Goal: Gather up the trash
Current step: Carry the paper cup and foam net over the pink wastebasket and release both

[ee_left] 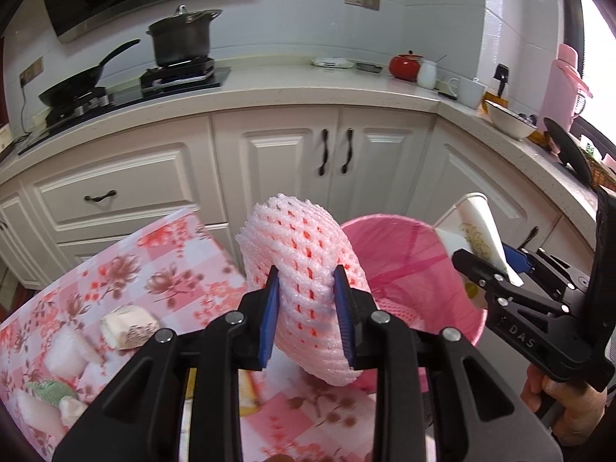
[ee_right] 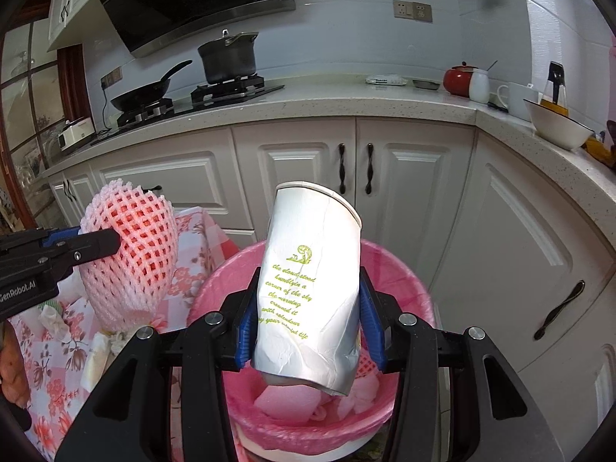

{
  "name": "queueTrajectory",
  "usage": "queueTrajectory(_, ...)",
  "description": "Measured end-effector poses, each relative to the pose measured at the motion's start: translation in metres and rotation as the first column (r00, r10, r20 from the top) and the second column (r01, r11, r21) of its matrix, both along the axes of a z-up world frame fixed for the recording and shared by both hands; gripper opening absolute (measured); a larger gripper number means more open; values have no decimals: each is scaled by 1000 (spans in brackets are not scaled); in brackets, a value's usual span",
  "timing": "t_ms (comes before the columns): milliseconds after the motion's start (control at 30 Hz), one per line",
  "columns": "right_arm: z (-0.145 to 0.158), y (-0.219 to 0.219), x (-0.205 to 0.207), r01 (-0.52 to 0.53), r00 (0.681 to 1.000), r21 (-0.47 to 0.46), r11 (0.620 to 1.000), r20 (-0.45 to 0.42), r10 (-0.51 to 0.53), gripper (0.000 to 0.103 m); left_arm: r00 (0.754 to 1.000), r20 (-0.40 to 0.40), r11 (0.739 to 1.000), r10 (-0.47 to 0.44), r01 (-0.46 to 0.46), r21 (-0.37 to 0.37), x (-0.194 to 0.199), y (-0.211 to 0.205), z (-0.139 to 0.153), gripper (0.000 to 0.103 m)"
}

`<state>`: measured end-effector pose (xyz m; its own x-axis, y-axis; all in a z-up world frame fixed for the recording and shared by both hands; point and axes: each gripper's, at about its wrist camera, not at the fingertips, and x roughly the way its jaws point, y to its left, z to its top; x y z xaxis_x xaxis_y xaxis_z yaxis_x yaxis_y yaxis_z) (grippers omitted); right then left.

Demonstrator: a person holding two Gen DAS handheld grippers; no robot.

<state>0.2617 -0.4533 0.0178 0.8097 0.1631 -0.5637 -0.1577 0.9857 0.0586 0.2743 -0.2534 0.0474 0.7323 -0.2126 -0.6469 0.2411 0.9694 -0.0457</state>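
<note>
The left gripper [ee_left: 307, 288] clamps the pink foam net [ee_left: 296, 254] at its lower half, beside the table's [ee_left: 115, 269] edge; the right gripper [ee_right: 308, 319] squeezes a crumpled paper cup [ee_right: 312, 288] (green lettering) above the pink-lined bin [ee_right: 400, 269].

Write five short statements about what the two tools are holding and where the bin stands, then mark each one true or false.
1. The left tool grips a pink foam net. True.
2. The right tool holds a glass bottle. False: it holds a crumpled white paper cup with green print.
3. The paper cup is above the pink-lined bin. True.
4. The bin is empty. False: pink foam pieces already lie inside it.
5. All the trash is off the flowered tablecloth. False: several crumpled scraps lie on it.
</note>
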Motion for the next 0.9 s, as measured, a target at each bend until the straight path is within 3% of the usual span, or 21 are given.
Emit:
queueTrajectory(367,2,-26,15,53,998,1,999,16,-53,46,997,-9,996,-73,72,-60,10,-40,-14,29)
queueTrajectory(500,-1,-34,21,66,998,9,998,6,-66,46,994,-40,990,-100,96,-104,17,-45,-22,43)
queueTrajectory(600,-3,-37,22,68,998,10,998,-1,-68,46,993,-72,986,-96,86,-140,23,-41,-31,64)
queueTrajectory(900,-7,-38,24,69,998,9,998,-9,-68,50,995,-76,988,-64,53,-148,22,-26,-35,64)
